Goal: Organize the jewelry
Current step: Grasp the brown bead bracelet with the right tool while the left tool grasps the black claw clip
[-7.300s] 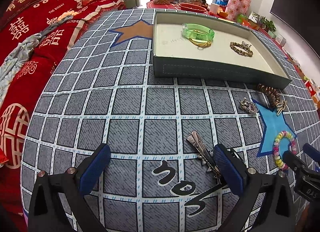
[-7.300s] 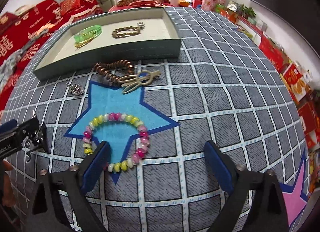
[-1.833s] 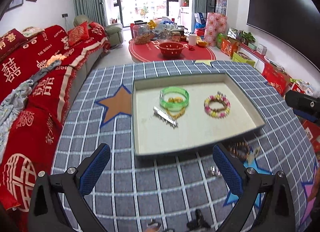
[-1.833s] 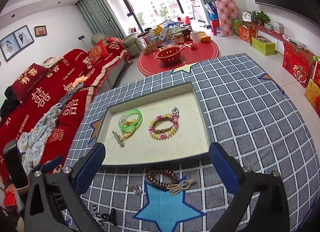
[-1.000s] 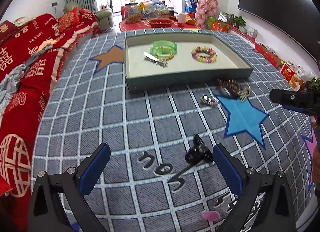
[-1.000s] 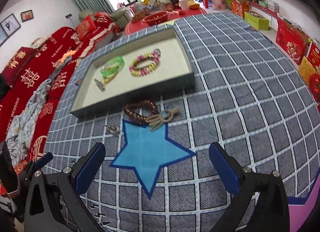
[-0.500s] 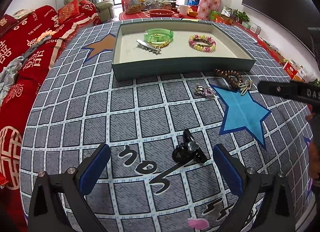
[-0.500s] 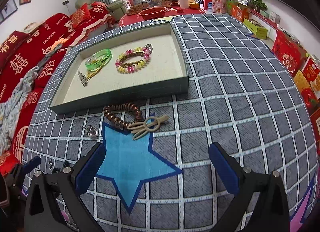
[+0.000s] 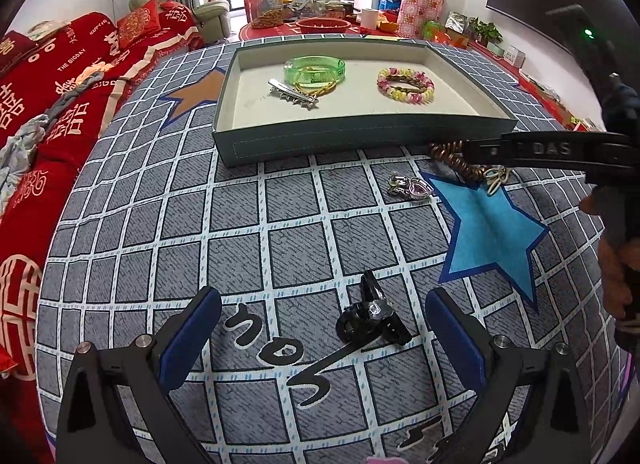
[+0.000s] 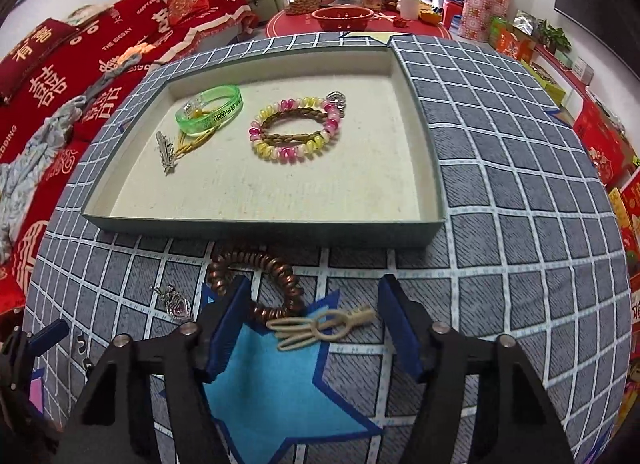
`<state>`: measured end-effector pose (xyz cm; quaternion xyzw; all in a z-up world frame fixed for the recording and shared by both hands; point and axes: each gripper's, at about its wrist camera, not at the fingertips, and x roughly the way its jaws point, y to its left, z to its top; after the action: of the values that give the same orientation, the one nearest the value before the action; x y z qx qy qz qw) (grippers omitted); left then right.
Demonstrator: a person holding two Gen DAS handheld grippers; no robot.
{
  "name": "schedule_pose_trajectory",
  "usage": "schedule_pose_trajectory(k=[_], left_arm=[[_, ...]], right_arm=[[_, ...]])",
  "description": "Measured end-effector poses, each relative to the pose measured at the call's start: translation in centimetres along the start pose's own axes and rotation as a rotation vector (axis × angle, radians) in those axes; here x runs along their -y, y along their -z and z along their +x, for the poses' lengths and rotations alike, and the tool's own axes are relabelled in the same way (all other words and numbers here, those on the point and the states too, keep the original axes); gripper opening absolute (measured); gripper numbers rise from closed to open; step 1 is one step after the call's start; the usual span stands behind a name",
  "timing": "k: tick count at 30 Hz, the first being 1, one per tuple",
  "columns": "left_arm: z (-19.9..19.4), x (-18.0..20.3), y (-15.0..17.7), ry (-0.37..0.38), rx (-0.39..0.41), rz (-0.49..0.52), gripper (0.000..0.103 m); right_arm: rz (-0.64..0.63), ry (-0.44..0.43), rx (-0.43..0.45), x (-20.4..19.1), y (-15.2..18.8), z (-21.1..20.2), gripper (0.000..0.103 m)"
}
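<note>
A grey-green tray (image 10: 256,224) (image 9: 360,136) holds a green bangle (image 10: 210,108) (image 9: 314,69), a silver clip (image 10: 165,152) (image 9: 294,93) and a pink-yellow bead bracelet (image 10: 296,130) (image 9: 405,84). In front of it, on the checked cloth, lie a brown bead bracelet (image 10: 276,268) (image 9: 452,158), a beige hair clip (image 10: 320,328) (image 9: 496,180) and a silver heart pendant (image 10: 176,300) (image 9: 412,186). My right gripper (image 10: 314,324) has its jaws closing around the beige clip and the brown beads; the pads do not press them. My left gripper (image 9: 322,338) stands open around a black hair clip (image 9: 372,316).
The table's blue star patch (image 10: 280,380) lies under the right gripper. A red-covered sofa (image 9: 52,76) runs along the left. Beyond the table stands a red round table with a bowl (image 10: 342,16). Boxes line the right wall (image 10: 600,136).
My right gripper moved forward and down over the beige clip and brown beads, and its jaws narrowed. The left gripper barely shifted; the black clip stays between its fingers.
</note>
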<state>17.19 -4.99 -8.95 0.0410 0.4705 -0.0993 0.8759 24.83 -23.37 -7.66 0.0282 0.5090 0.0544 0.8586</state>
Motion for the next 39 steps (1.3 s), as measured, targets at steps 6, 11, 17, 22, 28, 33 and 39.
schedule_pose_trajectory(k=[6, 11, 17, 22, 28, 33, 39], left_arm=[[0.5, 0.4, 0.1, 0.001, -0.013, 0.016, 0.096], [0.6, 0.6, 0.4, 0.0, -0.009, 0.022, 0.093], [0.4, 0.4, 0.7, 0.001, -0.005, 0.02, 0.092], [0.0, 0.5, 0.8, 0.009, 0.003, 0.033, 0.08], [-0.6, 1.0, 1.0, 0.024, 0.02, 0.066, 0.04], [-1.3, 1.0, 1.0, 0.05, 0.033, 0.063, 0.037], [-2.3, 0.2, 0.6, 0.075, 0.052, 0.038, 0.037]], right_arm=[[-0.063, 0.008, 0.001, -1.2, 0.1, 0.6, 0.051], [-0.106, 0.014, 0.004, -2.1, 0.5, 0.6, 0.034], [-0.087, -0.009, 0.004, -2.4, 1.5, 0.1, 0.013], [-0.03, -0.046, -0.002, -1.9, 2.7, -0.6, 0.012], [0.008, -0.069, 0.011, -1.6, 3.8, -1.7, 0.012], [0.042, -0.09, 0.026, -1.2, 4.2, -2.7, 0.011], [0.086, -0.121, 0.051, -0.6, 4.2, -4.0, 0.011]])
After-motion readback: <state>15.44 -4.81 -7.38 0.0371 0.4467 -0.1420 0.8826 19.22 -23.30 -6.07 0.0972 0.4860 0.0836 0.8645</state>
